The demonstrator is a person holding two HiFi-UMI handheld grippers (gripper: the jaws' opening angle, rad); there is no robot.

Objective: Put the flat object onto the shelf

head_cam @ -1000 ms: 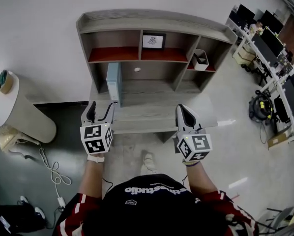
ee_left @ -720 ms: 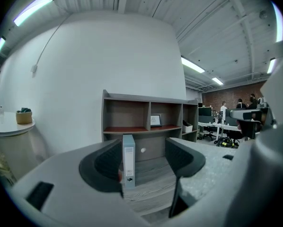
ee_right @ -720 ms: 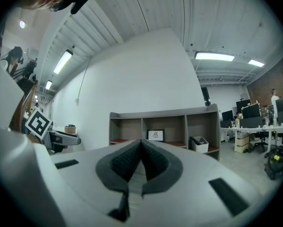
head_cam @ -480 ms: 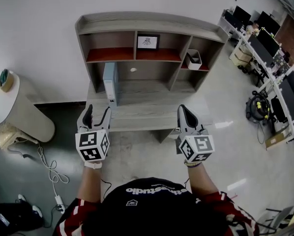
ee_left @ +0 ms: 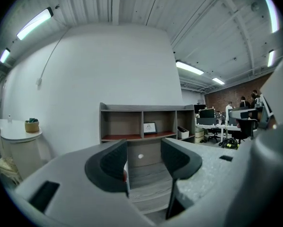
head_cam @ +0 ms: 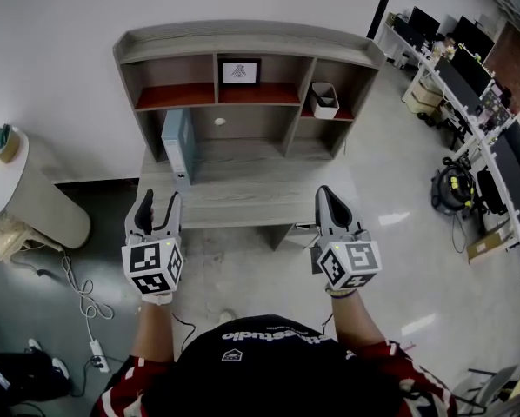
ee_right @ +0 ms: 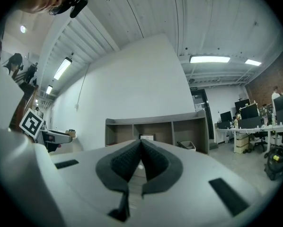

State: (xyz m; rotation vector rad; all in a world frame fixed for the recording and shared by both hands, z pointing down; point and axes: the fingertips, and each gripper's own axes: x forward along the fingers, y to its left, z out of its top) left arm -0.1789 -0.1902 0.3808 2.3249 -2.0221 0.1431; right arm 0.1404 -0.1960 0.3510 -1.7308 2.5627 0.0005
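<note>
Pale blue flat panel (head_cam: 176, 144) stood upright on its edge on the grey worktop (head_cam: 251, 194), ahead of the left gripper (head_cam: 156, 203) and a little to its right, well apart from it. It was close against the left side wall of the grey wooden shelf unit (head_cam: 243, 36), though whether the two touched could not be made out. None of the unit's red-brown upper shelf boards carried it.

The left gripper (ee_left: 144, 156) hung short of the worktop's front edge, its dark padded jaws apart and closing, with nothing between them. The right gripper (head_cam: 326, 196) was level with it off to the right, also short of the worktop. In the right gripper view, the right gripper (ee_right: 141, 149) had its jaws pressed together at the tips and empty.

Farther ahead of both grippers, a small framed picture (head_cam: 239, 71) stood in the middle upper compartment and a white open bin (head_cam: 324, 100) in the right one. A person in a dark top (head_cam: 277, 367) held both tools from above. A round white table (head_cam: 21, 189) stood off to the left gripper's left, with a white cable (head_cam: 84, 297) on the floor.
</note>
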